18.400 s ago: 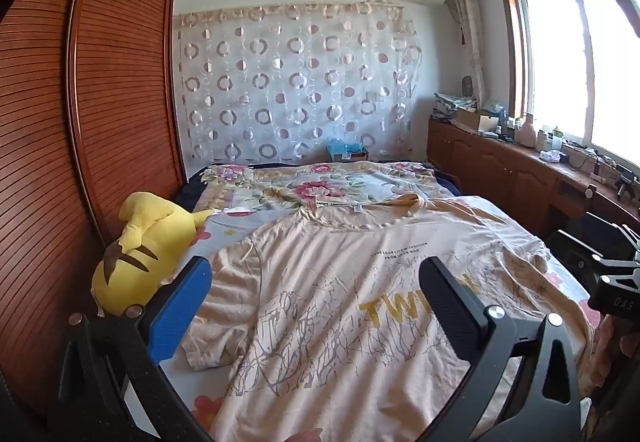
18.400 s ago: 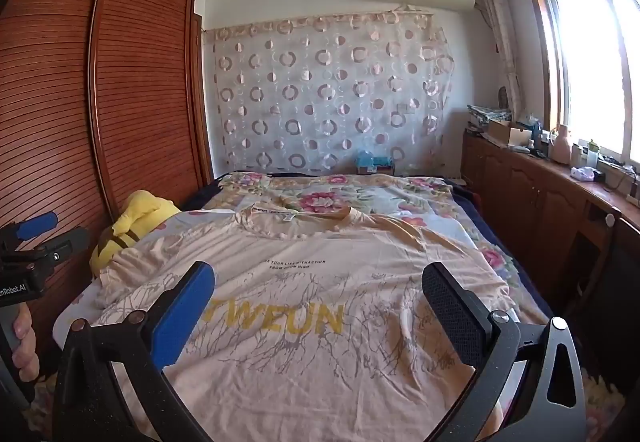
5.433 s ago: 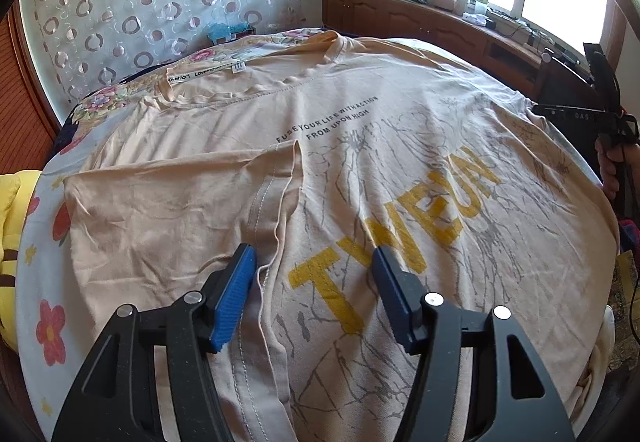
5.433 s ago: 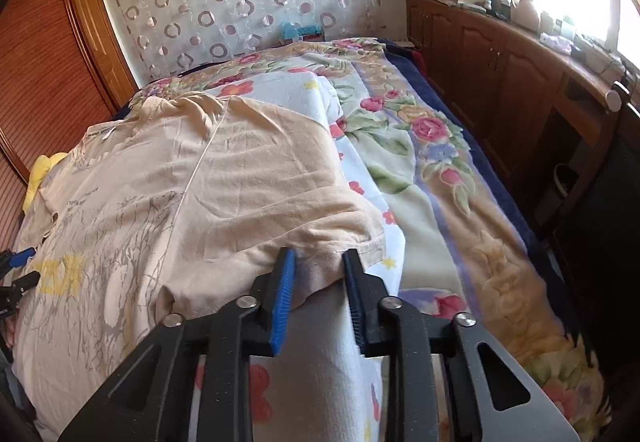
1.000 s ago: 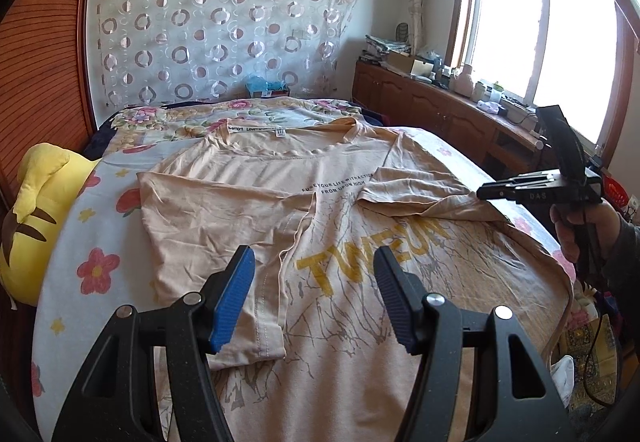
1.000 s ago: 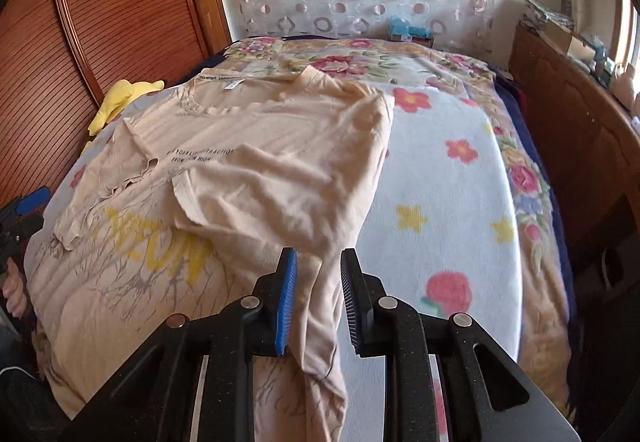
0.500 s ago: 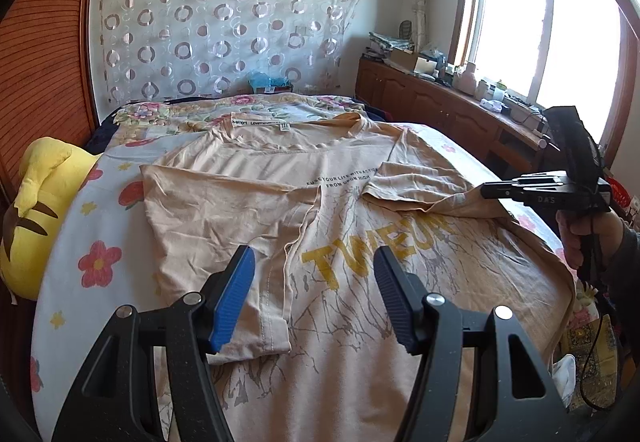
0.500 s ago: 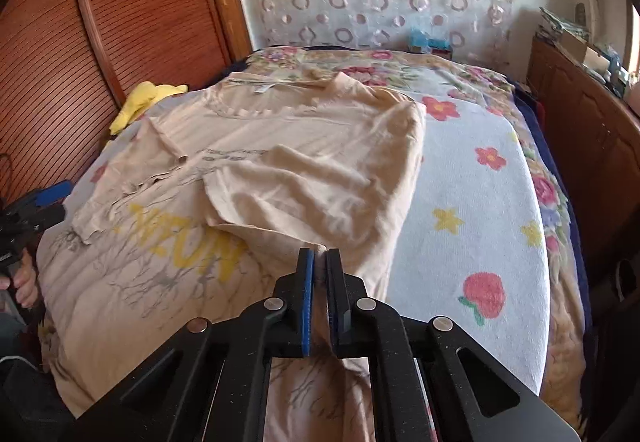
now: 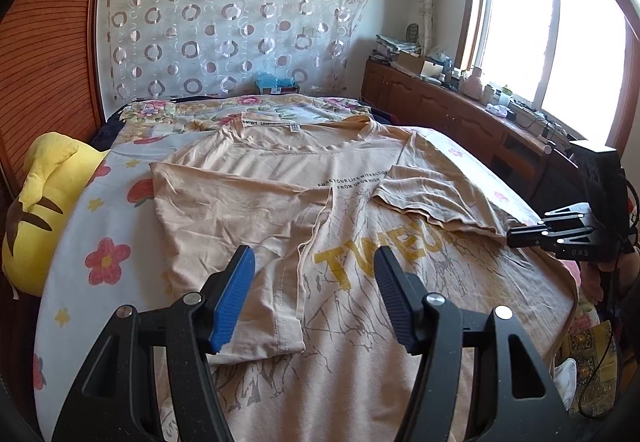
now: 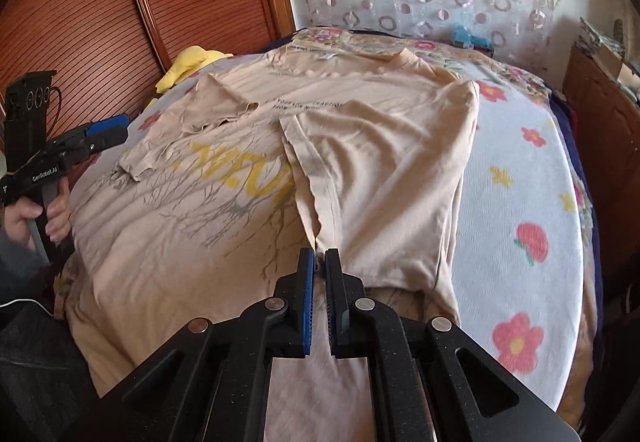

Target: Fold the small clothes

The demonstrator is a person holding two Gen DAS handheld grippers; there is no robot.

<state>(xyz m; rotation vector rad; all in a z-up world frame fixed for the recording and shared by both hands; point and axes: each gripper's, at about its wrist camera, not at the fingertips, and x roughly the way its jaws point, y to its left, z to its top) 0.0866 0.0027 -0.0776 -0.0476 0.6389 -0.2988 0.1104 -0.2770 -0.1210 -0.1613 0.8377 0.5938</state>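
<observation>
While the right gripper (image 10: 320,262) sits pinched on the T-shirt (image 10: 200,226), its blue pads nearly meeting over the folded side edge near the foot edge of the bed (image 10: 532,170), the left gripper (image 9: 314,278) hovers with its jaws spread wide and nothing between them, above the opposite folded flap.

Step in hand, as I judge it: the lengthwise fold. Both sides of the shirt are already turned inward, sleeves lying on the chest, the yellow lettering part covered. The right side's flap looks unfinished near the hem, and the grip there suggests it is being drawn or straightened.

Next move likely calls for laying that edge flat and parallel to the left flap, then releasing; the left tool would need to close on the hem or the flap's lower corner before the bottom is brought up toward the collar. The thin jersey will wrinkle if dragged.

Count, near to far: two grippers; one T-shirt, spread across the middle of the bed, collar toward the head edge; one yellow plush toy (image 9: 38,210) at the bed's left edge by the wardrobe (image 10: 120,2); one circle-patterned curtain (image 9: 232,26) behind the head edge.
</observation>
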